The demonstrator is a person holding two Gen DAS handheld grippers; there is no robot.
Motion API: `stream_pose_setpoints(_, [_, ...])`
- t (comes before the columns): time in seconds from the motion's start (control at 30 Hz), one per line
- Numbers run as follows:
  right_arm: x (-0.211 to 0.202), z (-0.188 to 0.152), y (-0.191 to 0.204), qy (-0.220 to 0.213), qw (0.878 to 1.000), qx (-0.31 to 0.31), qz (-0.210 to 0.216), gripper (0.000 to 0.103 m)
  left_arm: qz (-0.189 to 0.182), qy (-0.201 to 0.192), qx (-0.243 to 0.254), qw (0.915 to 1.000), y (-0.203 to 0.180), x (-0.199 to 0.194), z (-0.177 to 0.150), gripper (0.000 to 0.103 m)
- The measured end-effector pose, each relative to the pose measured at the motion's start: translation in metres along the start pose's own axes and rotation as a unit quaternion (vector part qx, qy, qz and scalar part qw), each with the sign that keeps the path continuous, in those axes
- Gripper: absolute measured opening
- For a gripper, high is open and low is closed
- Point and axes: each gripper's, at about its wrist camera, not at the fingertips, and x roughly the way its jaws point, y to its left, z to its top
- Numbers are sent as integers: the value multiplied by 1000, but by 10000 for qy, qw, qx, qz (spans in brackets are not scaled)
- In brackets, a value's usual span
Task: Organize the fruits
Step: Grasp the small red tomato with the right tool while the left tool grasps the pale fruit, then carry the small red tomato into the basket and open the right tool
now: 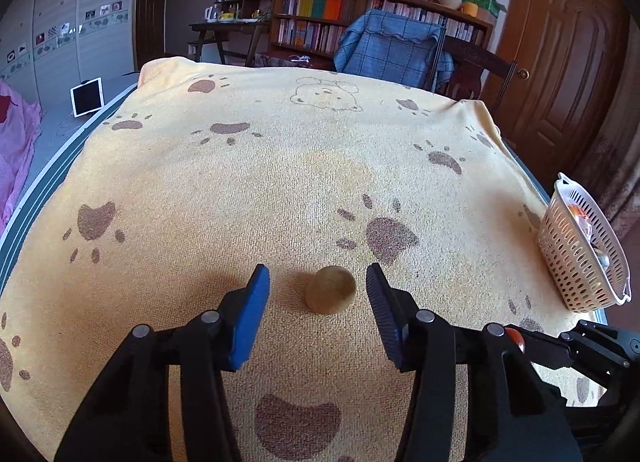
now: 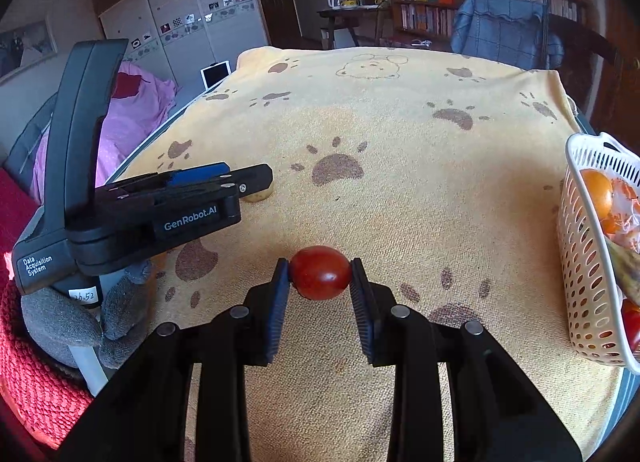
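— Jaws first, from the left wrist view: what does it show?

— Spread wide, holding nothing. The left gripper point(image 1: 318, 282) hangs low over the yellow towel point(image 1: 280, 166), and a small brownish fruit point(image 1: 331, 289) lies on the cloth between its blue pads point(image 1: 248, 314), clear of both. Far to the right, near the table edge, stands the white basket point(image 1: 576, 262), with something orange inside.

— And from the right wrist view?

— The right gripper point(image 2: 320, 272) has its two pads pressed against the sides of a red tomato point(image 2: 321, 272), so it grips that. Whether the tomato rests on the towel or is just lifted cannot be told. The basket point(image 2: 580, 262) sits to the right, already holding an orange fruit point(image 2: 597, 192), a red one low down, and some wrapped items. The left gripper appears at the left in this view, held nearly level and pointing across the table, its tips around the brownish fruit point(image 2: 260, 194), most of which they hide.

— How far along, then?

— Partway, by the look of it. Some fruit is in the basket; the tomato and the brownish fruit are the only ones seen outside it. Both grippers lie low and near level, well apart from each other, the right one nearer the basket.
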Motion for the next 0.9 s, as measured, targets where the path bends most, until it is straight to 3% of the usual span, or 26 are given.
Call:
stream_pose_setpoints(0.17, [0, -1, -1, -18, 10000, 44, 12, 32, -105, 189, 112, 9997, -4, 9, -1, 28])
stream_pose_setpoints(0.57, [-20, 4, -11, -362, 9988, 308, -65, 31, -199, -295, -11, 9994, 0, -12, 0, 28])
stream_pose_setpoints(0.9, [-73, 7, -46, -951, 9916, 804, -337, 31, -193, -460, -85, 9987, 1, -20, -1, 28])
